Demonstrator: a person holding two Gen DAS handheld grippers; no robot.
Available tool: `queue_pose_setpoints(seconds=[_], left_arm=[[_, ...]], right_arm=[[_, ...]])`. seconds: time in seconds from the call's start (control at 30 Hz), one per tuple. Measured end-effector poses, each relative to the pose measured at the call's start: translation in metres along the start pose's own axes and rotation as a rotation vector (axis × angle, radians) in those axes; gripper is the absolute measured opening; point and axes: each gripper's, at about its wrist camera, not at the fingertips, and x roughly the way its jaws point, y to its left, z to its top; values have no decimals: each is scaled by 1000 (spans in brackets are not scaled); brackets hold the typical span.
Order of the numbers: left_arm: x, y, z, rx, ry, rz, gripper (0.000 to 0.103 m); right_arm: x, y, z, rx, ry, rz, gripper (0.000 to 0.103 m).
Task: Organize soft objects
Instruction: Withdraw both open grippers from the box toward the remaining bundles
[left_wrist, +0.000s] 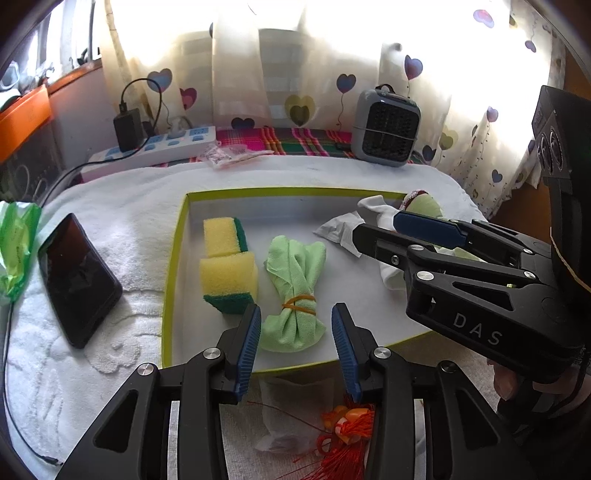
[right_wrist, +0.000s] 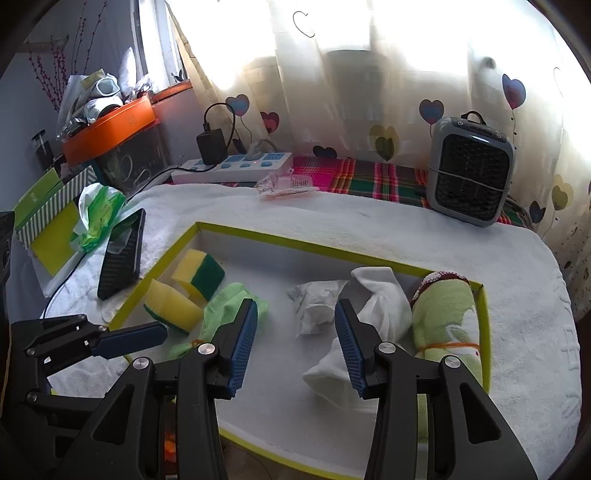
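Sorting soft things into the box (left_wrist: 173, 258), nearly finished.
Left view: left gripper (left_wrist: 295, 339) jaws part-open, empty, over the green cloth (left_wrist: 295, 280) beside sponges (left_wrist: 225, 266). Right view: right gripper (right_wrist: 295, 343) likewise empty above the tissue (right_wrist: 314, 302), sock (right_wrist: 380, 299) and rolled towel (right_wrist: 447, 317); a red tassel (left_wrist: 343, 432) remains outside.

Left gripper (left_wrist: 295, 341) angled downward, blue-padded fingers (left_wrist: 246, 352) spread apart, nothing pinched between them. Right gripper (right_wrist: 295, 345) same deal: tilted down, fingers (right_wrist: 350, 347) parted and gripping nothing. Seen from the left wrist, coming in from the right side, fingers pointing left. Bit of a hand (left_wrist: 504, 382) peeking out under its black body.
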Motion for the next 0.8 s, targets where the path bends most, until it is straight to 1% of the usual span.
queue_pose_setpoints(seconds=[0.4, 0.5, 0.57, 0.8], left_arm=[[-26, -1, -16, -4, -22, 3, 38], [-34, 1, -22, -13, -36, -8, 38], [-38, 4, -26, -21, -38, 2, 38], [-50, 14, -39, -55, -45, 3, 38]], right_arm=[[-31, 6, -17, 41, -30, 9, 46], [-40, 8, -23, 47, -37, 9, 47], [-45, 9, -28, 46, -38, 8, 48], [-60, 9, -44, 76, -40, 6, 50]])
